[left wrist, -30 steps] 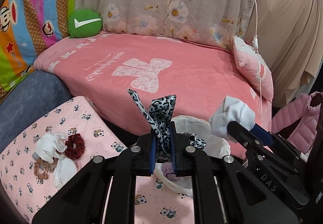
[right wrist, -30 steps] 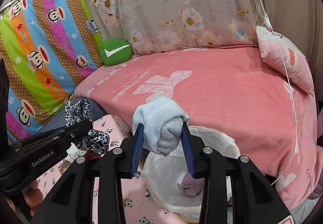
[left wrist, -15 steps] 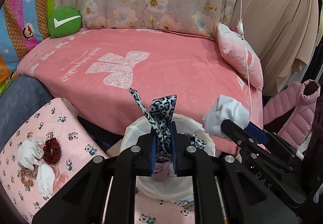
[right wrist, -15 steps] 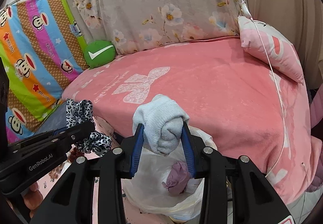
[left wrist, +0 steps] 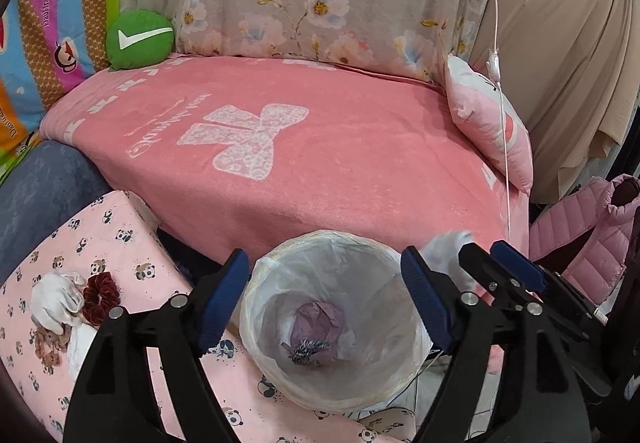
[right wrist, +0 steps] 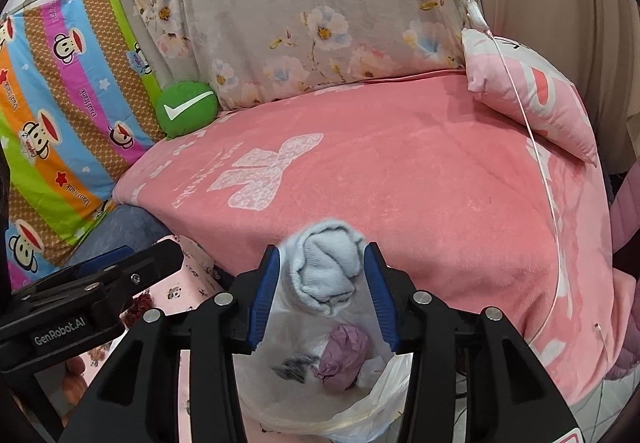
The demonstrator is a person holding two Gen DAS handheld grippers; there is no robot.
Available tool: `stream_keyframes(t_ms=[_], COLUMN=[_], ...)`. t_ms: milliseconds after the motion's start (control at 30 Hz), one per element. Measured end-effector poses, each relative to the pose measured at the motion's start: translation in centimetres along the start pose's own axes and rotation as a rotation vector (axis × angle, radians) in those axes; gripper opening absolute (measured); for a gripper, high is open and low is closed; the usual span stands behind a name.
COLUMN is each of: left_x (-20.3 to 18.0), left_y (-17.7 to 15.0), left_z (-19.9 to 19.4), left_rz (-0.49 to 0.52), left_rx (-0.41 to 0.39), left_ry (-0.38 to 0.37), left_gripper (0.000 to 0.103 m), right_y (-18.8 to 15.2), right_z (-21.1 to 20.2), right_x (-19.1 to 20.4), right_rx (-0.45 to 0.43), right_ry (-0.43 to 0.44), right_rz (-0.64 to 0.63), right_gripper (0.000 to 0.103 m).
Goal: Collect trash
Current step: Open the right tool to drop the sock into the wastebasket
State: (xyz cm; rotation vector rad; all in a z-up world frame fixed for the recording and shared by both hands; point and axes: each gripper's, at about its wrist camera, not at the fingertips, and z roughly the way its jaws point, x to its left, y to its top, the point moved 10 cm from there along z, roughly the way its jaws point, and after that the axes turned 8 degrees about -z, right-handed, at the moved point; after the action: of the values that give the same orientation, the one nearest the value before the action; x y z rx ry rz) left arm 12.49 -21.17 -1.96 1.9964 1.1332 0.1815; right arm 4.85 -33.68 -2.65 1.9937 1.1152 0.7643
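While the left tongs (left wrist: 320, 291) stand spread wide with nothing between the blue pads (left wrist: 222, 299), they hang directly over the bin (left wrist: 336, 317). The bin is lined with a white bag (left wrist: 384, 283). At its bottom lie a crumpled purple wad (left wrist: 318, 323) and a leopard-print scrap (left wrist: 306, 350), the scrap touching the wad's near edge.

The right tongs (right wrist: 322, 281) are pinching a rolled pale-blue sock (right wrist: 326, 271) between both pads. The sock sits above the bin's open mouth, with the wad and scrap visible below it. In the left wrist view, the right tongs enter from the right, just beside the bin rim, and the sock appears blurred.

The bin stands between a stool with a pink panda-print cover (left wrist: 108, 243) on the left and a bed with a pink blanket (left wrist: 320, 163) behind. On the stool, well apart from the bin, lie a dark red scrunchie (left wrist: 102, 293), a white cloth (left wrist: 54, 299) touching it, and a brown scrunchie (left wrist: 46, 343) nearby.

A green cushion (left wrist: 140, 39) rests at the far left of the bed. A pink pillow (left wrist: 488, 127) leans at the far right. A pink padded jacket (left wrist: 592, 231) hangs to the right of the bed.
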Motion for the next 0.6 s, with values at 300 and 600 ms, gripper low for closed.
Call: stream_keyframes(t_ms=[300, 600], left_x=[1.6, 3.7], left_y=[0.3, 0.2], left_z=[-0.8, -2.3], left_rz=[-0.028, -0.064], left_rx=[-0.025, -0.049], left_ry=[0.031, 0.048], left_gripper=[0.074, 0.074], right_y=[0.2, -0.6], right_z=[-0.4, -0.6], right_x=[1.0, 3.5], right_rx=[-0.007, 0.01], right_ry=[0.02, 0.05], right_rz=[-0.007, -0.042], right_gripper=[0.053, 0.053])
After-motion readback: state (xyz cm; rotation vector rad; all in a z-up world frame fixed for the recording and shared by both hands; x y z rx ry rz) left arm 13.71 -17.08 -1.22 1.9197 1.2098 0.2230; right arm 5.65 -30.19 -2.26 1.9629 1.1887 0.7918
